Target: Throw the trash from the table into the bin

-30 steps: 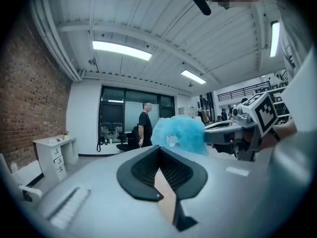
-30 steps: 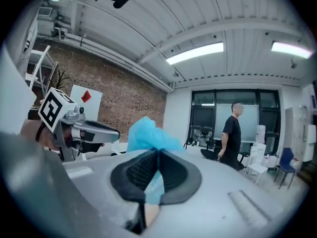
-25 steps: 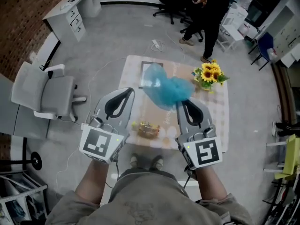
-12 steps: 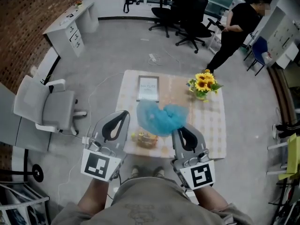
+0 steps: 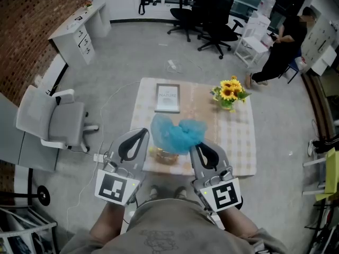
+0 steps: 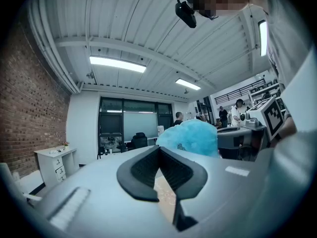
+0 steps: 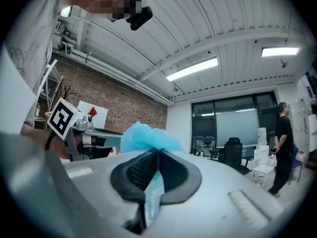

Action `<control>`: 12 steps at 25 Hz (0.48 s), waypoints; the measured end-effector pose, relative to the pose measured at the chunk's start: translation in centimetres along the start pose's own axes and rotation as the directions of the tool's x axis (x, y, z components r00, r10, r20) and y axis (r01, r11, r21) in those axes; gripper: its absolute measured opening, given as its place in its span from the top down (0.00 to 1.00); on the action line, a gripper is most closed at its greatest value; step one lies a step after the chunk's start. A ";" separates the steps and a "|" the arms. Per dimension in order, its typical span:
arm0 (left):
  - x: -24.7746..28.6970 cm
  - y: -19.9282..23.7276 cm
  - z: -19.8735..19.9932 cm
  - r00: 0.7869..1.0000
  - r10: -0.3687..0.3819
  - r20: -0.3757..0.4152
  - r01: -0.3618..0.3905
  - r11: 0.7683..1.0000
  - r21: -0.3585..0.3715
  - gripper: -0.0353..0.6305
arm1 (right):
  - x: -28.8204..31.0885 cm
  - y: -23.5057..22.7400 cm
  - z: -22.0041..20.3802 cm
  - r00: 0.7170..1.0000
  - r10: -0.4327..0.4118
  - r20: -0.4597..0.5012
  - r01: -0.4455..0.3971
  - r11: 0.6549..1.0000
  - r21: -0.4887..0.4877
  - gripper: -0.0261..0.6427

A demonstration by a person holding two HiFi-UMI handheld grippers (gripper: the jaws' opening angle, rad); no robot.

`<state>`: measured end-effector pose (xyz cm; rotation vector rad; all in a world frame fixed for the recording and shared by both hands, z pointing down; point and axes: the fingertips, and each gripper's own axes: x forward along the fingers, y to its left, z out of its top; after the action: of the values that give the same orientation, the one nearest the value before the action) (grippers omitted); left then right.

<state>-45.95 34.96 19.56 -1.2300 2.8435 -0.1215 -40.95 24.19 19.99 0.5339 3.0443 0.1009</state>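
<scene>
A crumpled light-blue plastic bag point(image 5: 176, 134) hangs over the near part of the table, and my right gripper point(image 5: 201, 150) is shut on its tail. In the right gripper view the blue bag point(image 7: 146, 136) bulges above the closed jaws and a strip of it hangs below them. My left gripper point(image 5: 134, 142) is beside it on the left, level, its jaws shut with nothing in them. In the left gripper view the bag point(image 6: 193, 136) shows just past the closed left gripper point(image 6: 159, 149). A yellowish wrapper point(image 5: 164, 155) lies on the table near its front edge, between the two grippers. No bin is in view.
The table point(image 5: 238, 136) has a checked cloth, with a picture frame point(image 5: 168, 98) at the back and a pot of sunflowers point(image 5: 229, 91) at the back right. A grey chair point(image 5: 50, 118) stands left. Black office chairs point(image 5: 214, 15) and a person point(image 5: 283, 44) are farther off.
Both grippers have drawn back toward the table's near edge, the right one bringing the blue bag with it. The person in black has walked off to the right.
</scene>
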 end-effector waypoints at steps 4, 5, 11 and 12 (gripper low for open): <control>-0.7 0.5 0.0 1.000 0.008 -0.010 -0.008 1.000 0.004 0.94 | 0.2 0.8 0.2 1.000 0.006 -0.001 -0.006 1.000 -0.004 0.95; -0.9 0.7 0.0 1.000 0.013 -0.014 -0.013 1.000 0.004 0.94 | 0.2 1.0 0.3 1.000 0.007 0.000 -0.007 1.000 -0.006 0.95; -2.3 1.4 0.1 1.000 0.003 -0.003 -0.003 1.000 -0.005 0.94 | 0.5 2.3 0.2 1.000 0.009 -0.026 -0.009 1.000 -0.029 0.95; -2.5 1.5 0.1 1.000 0.001 -0.004 -0.001 1.000 -0.006 0.94 | 0.6 2.6 0.0 0.999 0.009 -0.034 -0.010 0.999 -0.031 0.95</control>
<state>-45.34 37.78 19.39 -1.2301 2.8497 -0.1156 -40.64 26.82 20.12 0.5502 3.0682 0.1585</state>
